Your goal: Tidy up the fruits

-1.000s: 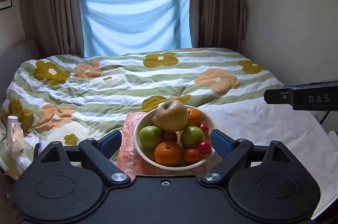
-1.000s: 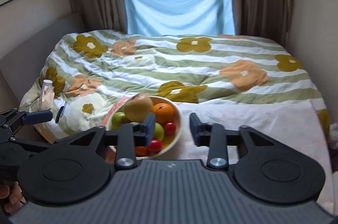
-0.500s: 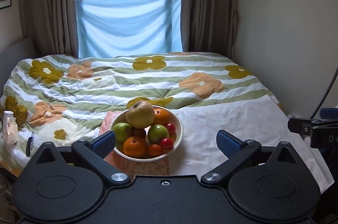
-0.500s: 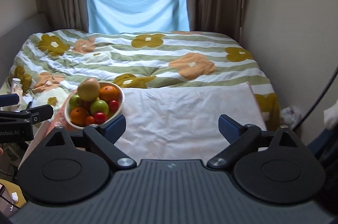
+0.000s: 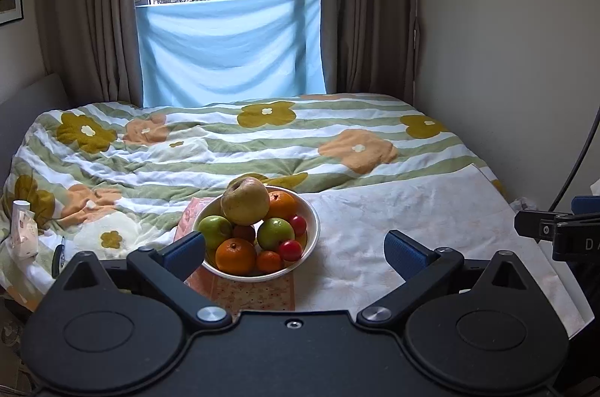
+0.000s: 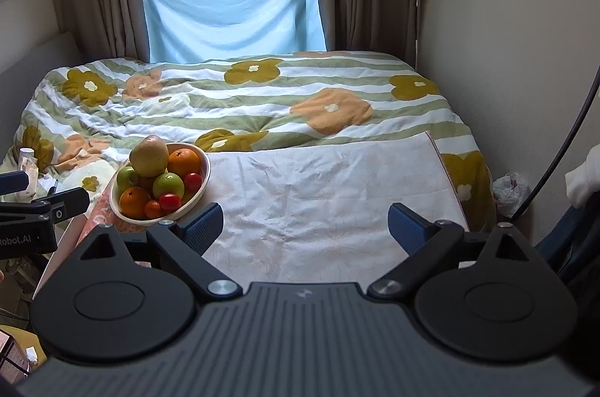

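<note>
a: both cameras pulled back from the bowl (image 5: 313, 228) since a second ago; the right tongs (image 6: 305, 228), narrow back then, now stand wide apart and empty, pointing at the bare white cloth (image 6: 337, 187).

b: left tongs (image 5: 294, 249)?

a: also apart, gripping nothing. bowl sits between the blue pads in that view, just ahead, toward the left pad (image 5: 185, 252).

b: so which side is nearer the fruit?

a: left, by the look of it. from the right tongs the bowl lies well off to the left. pile has no long axis, it's a rounded heap: big yellowish pear-like fruit (image 5: 245, 200) on top, oranges (image 5: 235, 256), green apples (image 5: 275, 232), small glossy red ones (image 5: 290, 250).

b: surfaces?

a: bowl is smooth, white, looks ceramic; sits on a pinkish printed mat (image 5: 255, 294) on the bed (image 5: 225, 149), soft quilt, so wobble is likely. fruit skins slick and round, top one could roll if nudged.

b: stage?

a: fits fruit all gathered in, or about to be laid out on the cloth. can't tell which.
</note>
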`<state>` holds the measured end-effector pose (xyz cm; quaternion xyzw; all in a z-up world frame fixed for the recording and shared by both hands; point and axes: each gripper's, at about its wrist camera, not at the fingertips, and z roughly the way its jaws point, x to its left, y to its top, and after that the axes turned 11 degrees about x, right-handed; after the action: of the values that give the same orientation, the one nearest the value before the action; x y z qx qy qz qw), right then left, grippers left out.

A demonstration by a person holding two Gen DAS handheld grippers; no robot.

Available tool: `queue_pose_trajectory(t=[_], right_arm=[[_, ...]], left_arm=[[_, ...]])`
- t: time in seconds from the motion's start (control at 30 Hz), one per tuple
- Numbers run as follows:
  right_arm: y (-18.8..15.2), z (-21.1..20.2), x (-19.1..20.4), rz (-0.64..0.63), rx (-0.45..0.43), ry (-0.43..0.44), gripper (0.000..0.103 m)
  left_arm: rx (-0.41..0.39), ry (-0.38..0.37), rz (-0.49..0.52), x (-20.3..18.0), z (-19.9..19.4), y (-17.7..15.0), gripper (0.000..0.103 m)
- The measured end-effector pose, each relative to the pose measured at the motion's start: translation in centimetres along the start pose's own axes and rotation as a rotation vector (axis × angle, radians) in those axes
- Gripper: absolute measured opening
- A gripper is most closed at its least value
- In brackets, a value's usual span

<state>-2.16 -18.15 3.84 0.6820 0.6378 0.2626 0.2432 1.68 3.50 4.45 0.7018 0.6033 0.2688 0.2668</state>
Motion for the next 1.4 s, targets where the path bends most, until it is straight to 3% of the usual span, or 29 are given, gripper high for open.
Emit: queue_pose_trajectory(t=[1.4], right_arm=[[-0.15,0.48,0.05,0.000,0.017,0.010,0.103]], left_arm=[[0.009,0.008,-0.023,0.38,0.09,-0.01,0.103]])
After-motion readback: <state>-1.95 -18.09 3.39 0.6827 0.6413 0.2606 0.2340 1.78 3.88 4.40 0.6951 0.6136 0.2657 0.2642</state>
